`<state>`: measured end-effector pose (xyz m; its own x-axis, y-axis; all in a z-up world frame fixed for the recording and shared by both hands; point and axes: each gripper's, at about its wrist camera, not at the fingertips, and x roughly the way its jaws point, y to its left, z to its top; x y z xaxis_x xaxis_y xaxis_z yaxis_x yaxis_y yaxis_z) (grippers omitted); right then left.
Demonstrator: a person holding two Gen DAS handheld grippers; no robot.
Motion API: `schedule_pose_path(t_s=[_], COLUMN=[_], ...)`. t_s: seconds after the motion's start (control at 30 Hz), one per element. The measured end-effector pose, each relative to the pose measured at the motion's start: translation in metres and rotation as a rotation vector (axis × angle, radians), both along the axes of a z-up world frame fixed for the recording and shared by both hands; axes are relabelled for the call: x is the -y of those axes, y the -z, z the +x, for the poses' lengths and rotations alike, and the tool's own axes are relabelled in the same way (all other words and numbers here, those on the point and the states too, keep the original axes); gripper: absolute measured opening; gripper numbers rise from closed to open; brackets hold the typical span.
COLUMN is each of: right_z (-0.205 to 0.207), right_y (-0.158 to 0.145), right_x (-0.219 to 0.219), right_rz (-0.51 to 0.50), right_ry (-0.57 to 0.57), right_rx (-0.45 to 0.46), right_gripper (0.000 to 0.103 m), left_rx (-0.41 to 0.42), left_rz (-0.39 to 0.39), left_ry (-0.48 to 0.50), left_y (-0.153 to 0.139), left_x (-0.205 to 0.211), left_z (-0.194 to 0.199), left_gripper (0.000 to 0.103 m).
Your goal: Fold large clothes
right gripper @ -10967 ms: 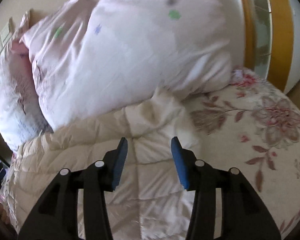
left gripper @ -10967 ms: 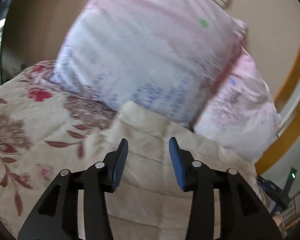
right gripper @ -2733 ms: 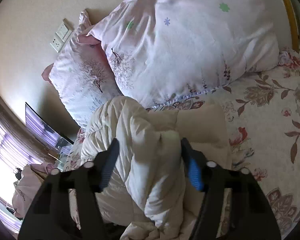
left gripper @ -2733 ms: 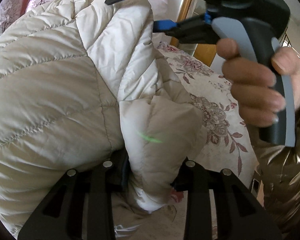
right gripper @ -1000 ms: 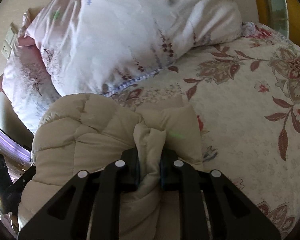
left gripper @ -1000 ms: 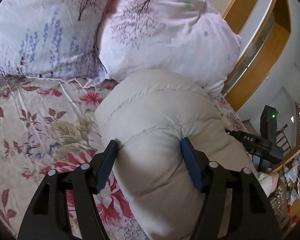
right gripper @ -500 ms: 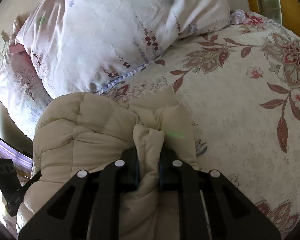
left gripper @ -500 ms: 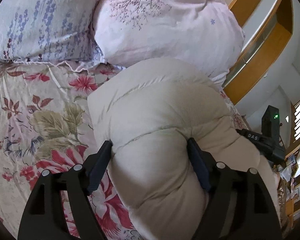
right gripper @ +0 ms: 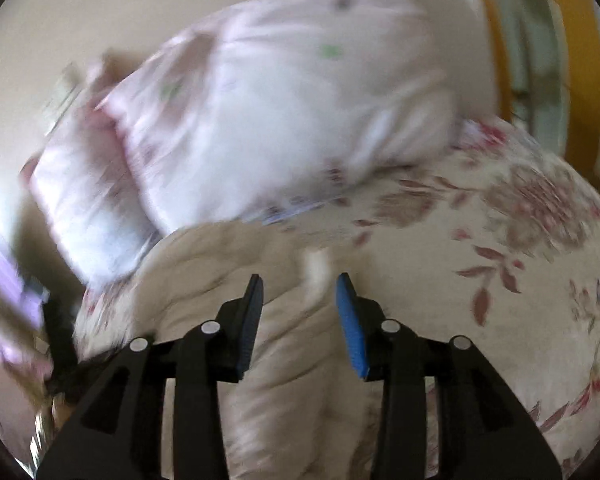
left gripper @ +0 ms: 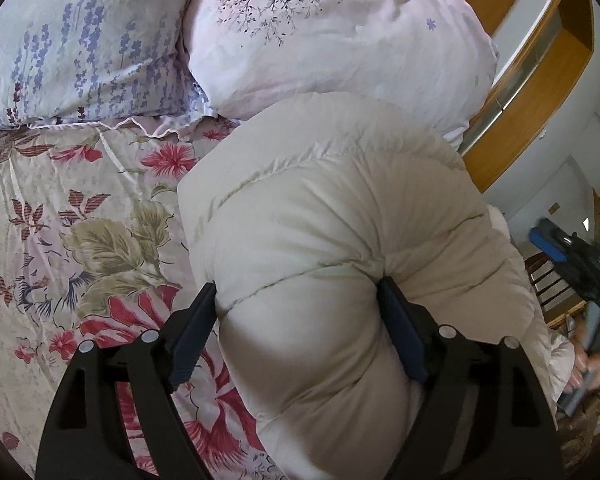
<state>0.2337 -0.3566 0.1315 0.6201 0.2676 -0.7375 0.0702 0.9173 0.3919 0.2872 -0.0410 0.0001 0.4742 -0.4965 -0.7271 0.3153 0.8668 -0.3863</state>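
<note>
The cream puffy jacket (left gripper: 332,200) lies bundled into a thick roll on the floral bedsheet (left gripper: 80,240). My left gripper (left gripper: 297,285) straddles the near end of the roll. Its jaws are opening, but both pads still dent the padding. In the blurred right wrist view my right gripper (right gripper: 299,278) hovers above the jacket (right gripper: 220,264). Its jaws are opening, with nothing pressed between the blue pads and a small fabric fold showing beyond them. At the far right of the left wrist view, the right gripper's blue pad (left gripper: 556,244) and the person's hand (left gripper: 592,364) appear.
Two pillows lean at the head of the bed, a lavender-print one (left gripper: 80,48) and a pink one (left gripper: 340,40), right behind the jacket. A wooden frame (left gripper: 540,80) runs along the right. The bedsheet (right gripper: 520,260) spreads to the right of the jacket.
My right gripper has let go of the jacket fold it was pinching, opened, and lifted away. My left gripper's fingers have spread wider around the roll and hardly moved.
</note>
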Motion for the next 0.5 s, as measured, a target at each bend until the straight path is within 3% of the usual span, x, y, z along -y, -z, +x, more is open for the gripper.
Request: schedule_pose_path(t_s=[0.13, 0.2, 0.3, 0.4, 0.5], right_z=[0.003, 0.009, 0.009, 0.007, 0.003], right_y=[0.014, 0.038, 0.058, 0.065, 0.068], right_x=[-0.044, -0.051, -0.050, -0.049, -0.046], right_rz=[-0.088, -0.129, -0.101, -0.103, -0.080], right_ry=[-0.139, -0.140, -0.132, -0.125, -0.118], right_rx=[-0.078, -0.165, -0.198, -0.196, -0.179], right_gripper=[0.039, 0.039, 0.040, 0.040, 0.040], left_rx=[0.002, 0.005, 0.035, 0.128, 0.257], left_rz=[0.008, 0.002, -0.020, -0.021, -0.038], left_ry=[-0.002, -0.004, -0.013, 0.008, 0.096], left_y=[0.001, 0.001, -0.011, -0.035, -0.062], left_x=[0.002, 0.001, -0.004, -0.006, 0.002], left_z=[0.002, 0.002, -0.008, -0.033, -0.075], left_gripper=[0.082, 0.082, 0.077, 0.072, 0.072])
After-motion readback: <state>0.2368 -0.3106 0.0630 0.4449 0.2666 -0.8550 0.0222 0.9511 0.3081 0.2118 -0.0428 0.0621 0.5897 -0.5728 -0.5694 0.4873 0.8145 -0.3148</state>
